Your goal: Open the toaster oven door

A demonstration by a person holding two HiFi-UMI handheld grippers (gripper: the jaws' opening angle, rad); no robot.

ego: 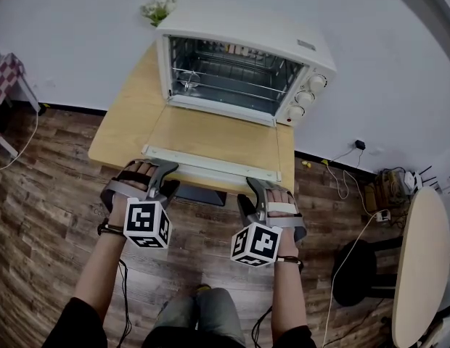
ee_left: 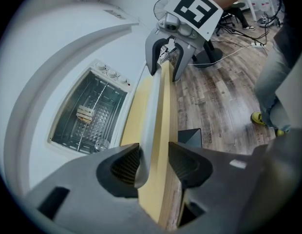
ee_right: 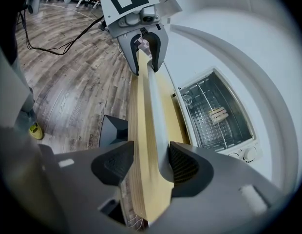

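- On the table (ego: 127, 122), the oven door (ego: 210, 133) lies flat: opening looks done.
- The left gripper (ego: 165, 177) and right gripper (ego: 250, 191) straddle its handle (ego: 210, 164), jaws apart.
- Next: draw both clear.

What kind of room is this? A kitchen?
Probably a workroom or lab, not a kitchen: the toaster oven sits on a small table by a white wall, with loose cables and a stool on the wood floor.

white metal toaster oven (ego: 247, 27): 1 | round white knobs (ego: 305, 98): 3 | light wooden table (ego: 131, 122): 1 | left hand-held gripper (ego: 161, 171) + right hand-held gripper (ego: 255, 188): 2
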